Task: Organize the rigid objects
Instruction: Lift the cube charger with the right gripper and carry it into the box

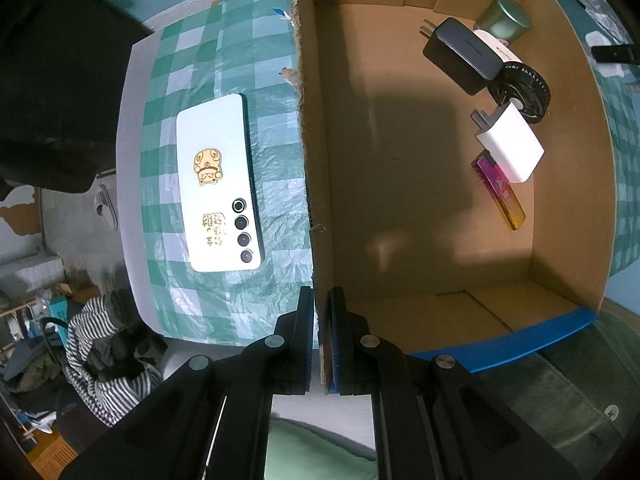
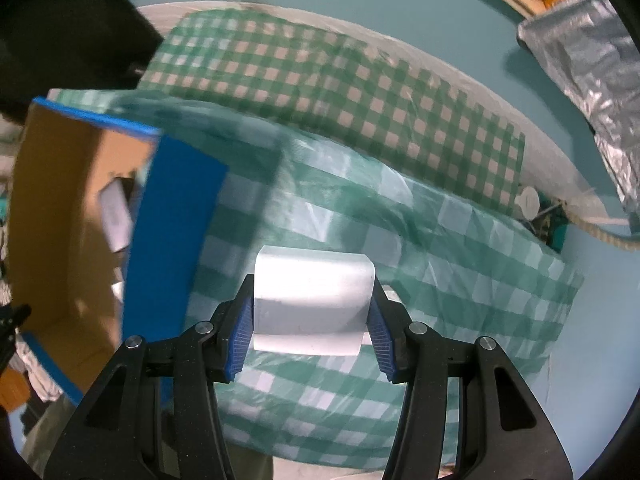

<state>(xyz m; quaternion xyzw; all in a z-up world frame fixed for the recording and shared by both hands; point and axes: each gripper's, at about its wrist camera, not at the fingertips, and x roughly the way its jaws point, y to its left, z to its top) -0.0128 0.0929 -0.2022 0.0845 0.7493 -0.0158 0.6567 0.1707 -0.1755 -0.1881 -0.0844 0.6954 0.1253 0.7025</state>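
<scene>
The left gripper (image 1: 322,304) points down at the near wall of the cardboard box (image 1: 316,184). Its fingers (image 1: 306,320) are pressed together on the top edge of this wall, one on the outside and one on the inside, so they pinch the cardboard.

Inside the box, several things lie near the far right side. A black charger (image 1: 464,56) is at the top, partly over a white device (image 1: 496,48), and a green round tin (image 1: 506,18) stands just behind them in the corner. A black round wheel-like part (image 1: 528,92) is just below the charger. A white plug adapter (image 1: 510,144) touches this wheel and lies over one end of a purple and orange lighter (image 1: 500,192). The rest of the box floor is bare.

Outside the box, a white phone (image 1: 218,184) lies face down on the green checked cloth (image 1: 272,168) that covers the tabletop (image 1: 128,184). It has gold stickers on its back and is beside the box wall but apart from it.

The right gripper (image 2: 310,316) holds a white box-shaped object (image 2: 312,304); its fingers (image 2: 240,336) pinch it from two sides above the checked cloth. The picture is blurred. The cardboard box with blue tape on its edges is at the left of this view.
</scene>
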